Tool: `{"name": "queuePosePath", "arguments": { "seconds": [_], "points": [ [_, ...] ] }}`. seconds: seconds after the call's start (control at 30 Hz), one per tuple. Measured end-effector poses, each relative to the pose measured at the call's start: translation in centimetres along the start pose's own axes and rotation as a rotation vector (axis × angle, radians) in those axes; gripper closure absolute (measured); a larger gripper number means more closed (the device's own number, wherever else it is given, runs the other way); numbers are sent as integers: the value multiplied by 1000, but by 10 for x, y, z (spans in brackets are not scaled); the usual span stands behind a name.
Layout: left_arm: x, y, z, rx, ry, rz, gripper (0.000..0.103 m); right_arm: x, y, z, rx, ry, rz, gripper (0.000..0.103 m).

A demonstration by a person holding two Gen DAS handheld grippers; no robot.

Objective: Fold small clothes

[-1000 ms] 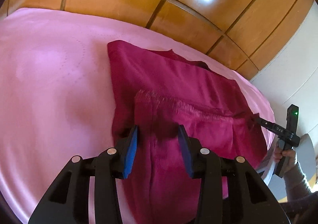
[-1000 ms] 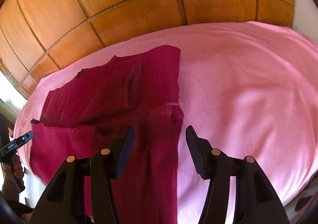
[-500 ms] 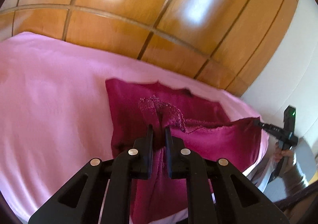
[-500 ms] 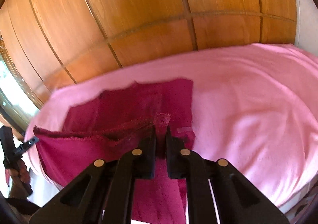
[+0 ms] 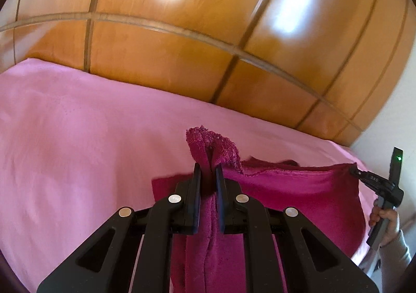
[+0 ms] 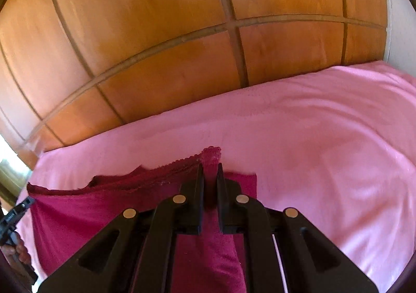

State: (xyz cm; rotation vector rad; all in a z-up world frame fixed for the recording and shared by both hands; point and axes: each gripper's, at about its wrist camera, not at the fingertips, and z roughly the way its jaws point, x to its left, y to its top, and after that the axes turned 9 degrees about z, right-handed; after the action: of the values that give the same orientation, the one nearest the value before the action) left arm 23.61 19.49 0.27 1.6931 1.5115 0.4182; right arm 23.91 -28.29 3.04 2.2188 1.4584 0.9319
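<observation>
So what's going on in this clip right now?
A person is folding a magenta garment on a pink bedsheet in front of a wooden panelled wall. The left gripper and the right gripper are each clamped on a corner of the garment's near edge. That edge is raised off the sheet and stretched between them, while the rest of the cloth lies flat beyond it.

The dark magenta garment (image 5: 299,204) is a soft, fuzzy knit with a rough, frayed-looking edge. Its near edge is lifted and stretched taut between two pinched corners, one bunched into a small upright tuft (image 5: 212,146). The rest hangs down and lies on the pink bed (image 5: 78,137).
</observation>
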Motion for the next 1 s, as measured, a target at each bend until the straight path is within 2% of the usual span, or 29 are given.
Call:
{"name": "queuePosePath", "arguments": {
  "seconds": [0.1, 0.23, 0.33, 0.37, 0.43, 0.47, 0.5, 0.57, 0.6, 0.63, 0.7, 0.8, 0.97, 1.0],
  "points": [
    [11, 4, 28, 58, 32, -30, 94, -1, 3, 35, 42, -60, 8, 96],
    [22, -8, 68, 175, 91, -45, 94, -9, -8, 73, 109, -141, -4, 96],
    [26, -14, 78, 210, 87, -64, 90, -12, -10, 76, 107, -141, 6, 94],
    [26, -13, 75, 208, 88, -71, 89, -12, -9, 73, 110, -132, 7, 93],
    [26, -12, 60, 194, 83, -77, 85, -15, -9, 59, 115, -93, 14, 78],
    [25, -13, 56, 187, 81, -76, 80, -17, -11, 50, 114, -70, 18, 67],
    [25, -15, 47, 176, 75, -76, 77, -22, -14, 36, 107, -45, 18, 63],
    [26, -25, 25, 155, 49, -84, 61, -34, -24, 11, 112, 15, 25, 60],
    [28, -34, 14, 145, 24, -92, 58, -37, -29, 2, 117, 33, 28, 58],
    [28, -44, 2, 140, 1, -99, 54, -44, -37, -12, 124, 52, 31, 58],
    [28, -63, -16, 143, -22, -97, 53, -58, -56, -37, 145, 95, 38, 57],
    [27, -101, -46, 153, -97, -119, 53, -77, -87, -67, 185, 142, 53, 56],
    [10, -151, -66, 186, -185, -151, 53, -87, -134, -77, 257, 158, 64, 58],
    [4, -155, -66, 189, -192, -147, 53, -86, -139, -74, 270, 160, 74, 65]
  ]
}}
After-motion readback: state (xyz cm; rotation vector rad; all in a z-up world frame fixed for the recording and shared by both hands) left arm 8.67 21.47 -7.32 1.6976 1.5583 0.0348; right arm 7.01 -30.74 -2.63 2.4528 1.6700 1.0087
